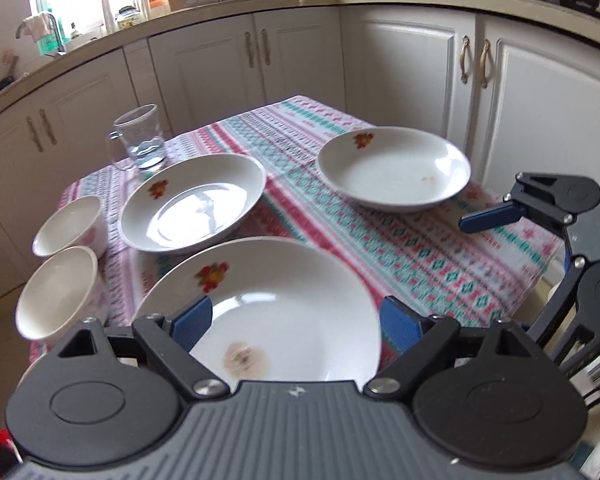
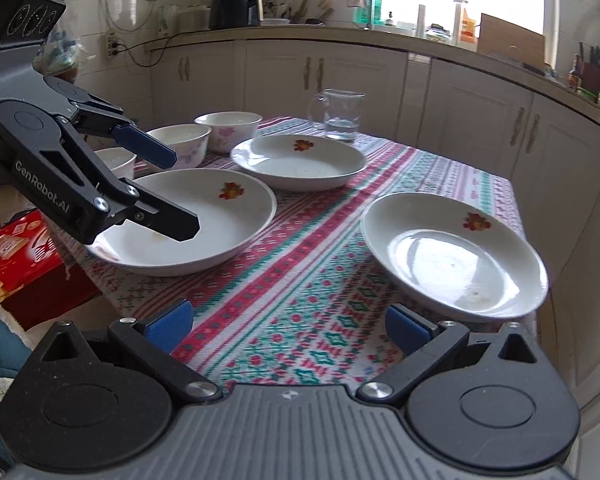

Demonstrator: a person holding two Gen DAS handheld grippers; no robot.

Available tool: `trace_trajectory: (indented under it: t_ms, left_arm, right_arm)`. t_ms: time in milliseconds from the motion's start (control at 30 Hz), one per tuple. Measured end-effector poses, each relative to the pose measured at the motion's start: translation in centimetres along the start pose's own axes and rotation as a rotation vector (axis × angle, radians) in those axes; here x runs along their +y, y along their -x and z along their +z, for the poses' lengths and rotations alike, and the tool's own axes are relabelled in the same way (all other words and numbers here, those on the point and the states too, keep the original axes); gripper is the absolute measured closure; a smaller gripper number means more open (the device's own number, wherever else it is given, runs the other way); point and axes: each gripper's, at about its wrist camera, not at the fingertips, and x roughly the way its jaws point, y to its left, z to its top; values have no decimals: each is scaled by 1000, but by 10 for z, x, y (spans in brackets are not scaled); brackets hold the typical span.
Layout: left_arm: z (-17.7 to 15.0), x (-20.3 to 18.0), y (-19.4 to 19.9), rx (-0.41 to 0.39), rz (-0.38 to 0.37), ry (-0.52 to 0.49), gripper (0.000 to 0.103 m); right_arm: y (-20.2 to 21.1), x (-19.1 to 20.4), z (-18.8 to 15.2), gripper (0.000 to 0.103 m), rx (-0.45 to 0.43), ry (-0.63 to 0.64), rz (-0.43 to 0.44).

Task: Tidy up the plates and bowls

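White plates (image 1: 260, 312) sit upright, hollows facing up, round with no long axis, the nearest between the spread-apart left gripper (image 1: 296, 320); right gripper (image 2: 288, 324) likewise released.

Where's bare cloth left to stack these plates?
Open cloth runs down the middle, between the near plate under the left gripper, the far plate and the right-hand plate, up to the right gripper. Crowded: the corner with the bowls and glass mug.
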Motion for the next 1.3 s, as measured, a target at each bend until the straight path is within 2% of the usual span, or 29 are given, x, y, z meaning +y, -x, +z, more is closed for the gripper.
trace_trajectory:
  t_ms: [267,600,1000,1300]
  left_arm:
    - [-28,17,14,29,-2,16,12]
    - [-48,30,27,56,-22,42,12]
    - [-34,41,20,53,-10,6,12]
    - [-14,55,5,72,-23,-6,12]
  right_arm:
    - [-18,23,9,0,34,44,49]
    - [-31,39,16,0,62,88,94]
    - [-50,46,20,0,59,112,174]
    - [-63,48,18,0,62,139,194]
